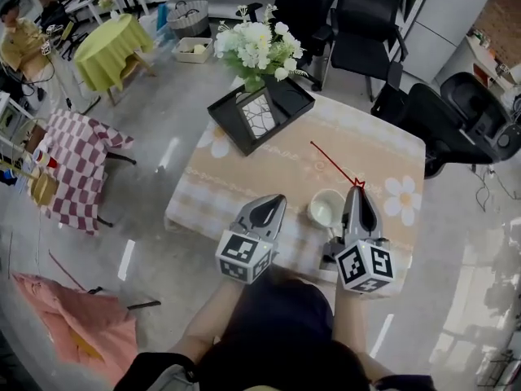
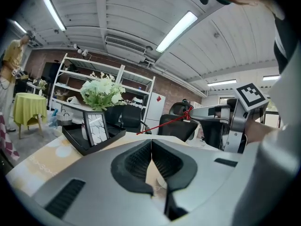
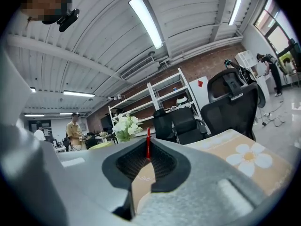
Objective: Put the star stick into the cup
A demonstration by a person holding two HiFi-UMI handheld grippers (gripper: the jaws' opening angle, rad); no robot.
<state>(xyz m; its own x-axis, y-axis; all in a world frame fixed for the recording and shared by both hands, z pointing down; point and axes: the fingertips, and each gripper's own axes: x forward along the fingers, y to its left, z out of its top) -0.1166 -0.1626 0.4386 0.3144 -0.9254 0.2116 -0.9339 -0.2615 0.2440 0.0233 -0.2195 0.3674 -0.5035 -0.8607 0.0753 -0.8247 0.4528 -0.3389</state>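
Right now the right gripper (image 1: 356,189), lower centre-right of the head view, is clamped narrow on the star stick (image 1: 334,163). The red star end sits at the jaw tips, and the thin shaft runs up-left over the table (image 1: 236,182). In the right gripper view the stick shows as a red sliver pinched btwn the pads. The cup (image 1: 326,208), white, sits on the table just left of that gripper; the stick isn't in it. The left gripper (image 1: 278,199), lower centre, has its jaws pressed together w/ nothing btwn them. A black tray (image 1: 230,125) w/ a picture frame (image 1: 260,114) & white flowers (image 1: 256,46) sits upper centre.
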